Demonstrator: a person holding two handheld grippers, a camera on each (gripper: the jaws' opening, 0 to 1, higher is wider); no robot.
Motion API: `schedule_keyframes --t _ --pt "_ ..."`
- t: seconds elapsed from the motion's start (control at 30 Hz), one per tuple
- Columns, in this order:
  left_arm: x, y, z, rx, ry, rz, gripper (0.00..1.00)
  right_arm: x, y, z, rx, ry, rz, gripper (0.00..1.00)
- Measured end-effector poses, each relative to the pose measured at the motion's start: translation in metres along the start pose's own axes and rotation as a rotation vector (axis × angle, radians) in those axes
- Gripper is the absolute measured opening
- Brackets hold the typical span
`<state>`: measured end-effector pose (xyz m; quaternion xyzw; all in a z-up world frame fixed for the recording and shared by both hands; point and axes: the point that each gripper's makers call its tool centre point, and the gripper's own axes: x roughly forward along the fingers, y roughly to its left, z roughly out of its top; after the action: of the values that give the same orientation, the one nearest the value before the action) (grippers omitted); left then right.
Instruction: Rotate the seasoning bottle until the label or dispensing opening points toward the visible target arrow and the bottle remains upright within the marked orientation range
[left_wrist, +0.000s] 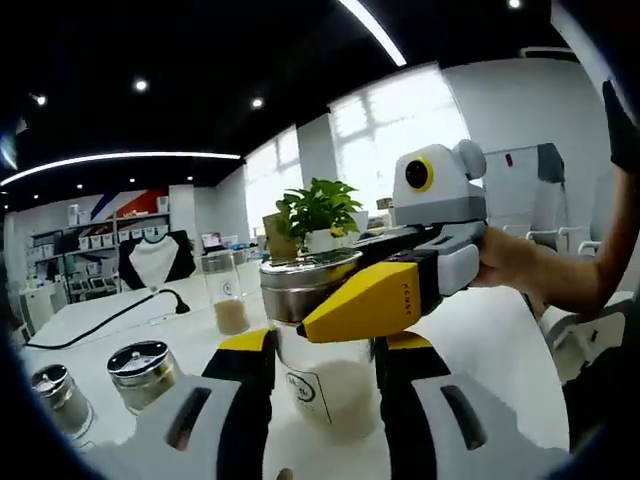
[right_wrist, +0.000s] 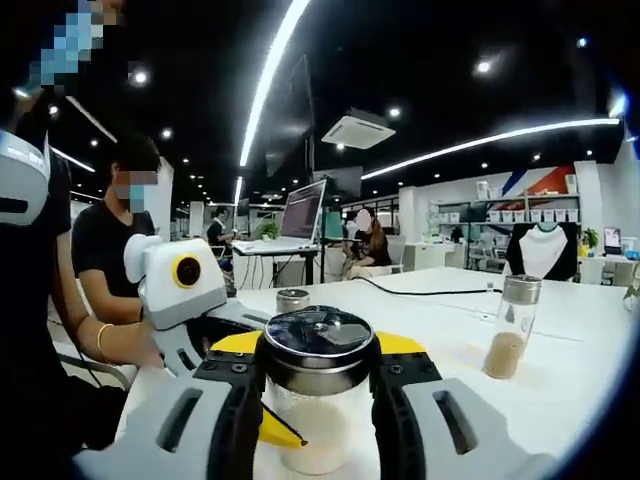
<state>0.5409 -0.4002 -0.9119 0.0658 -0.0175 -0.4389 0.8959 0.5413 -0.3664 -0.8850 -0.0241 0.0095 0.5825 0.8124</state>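
I am seeing a green plant (left_wrist: 320, 208) sitting by the far edge of the white table (left_wrist: 500, 330). A black cable (left_wrist: 110, 318) is lying across its left side. A laptop (right_wrist: 300, 215) is glowing on another desk, where a person (right_wrist: 105, 250) is sitting.

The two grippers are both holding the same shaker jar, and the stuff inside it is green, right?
Not quite. Both grippers do hold the same shaker jar, left gripper on its glass body and right gripper at its metal lid, but the left gripper view shows the contents are white, not green.
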Motion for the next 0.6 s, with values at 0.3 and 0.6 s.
schedule_keyframes --t 0.3,0.6 --pt "0.0032 -0.0058 0.0006 0.013 0.021 -0.095 0.44 -0.0013 0.0091 -0.0005 -0.001 0.013 0.077 0.39" --pt "0.0017 -0.0079 0.0001 -0.008 0.017 -0.083 0.43 -0.0027 0.0084 -0.0034 0.039 0.022 -0.018 0.39"
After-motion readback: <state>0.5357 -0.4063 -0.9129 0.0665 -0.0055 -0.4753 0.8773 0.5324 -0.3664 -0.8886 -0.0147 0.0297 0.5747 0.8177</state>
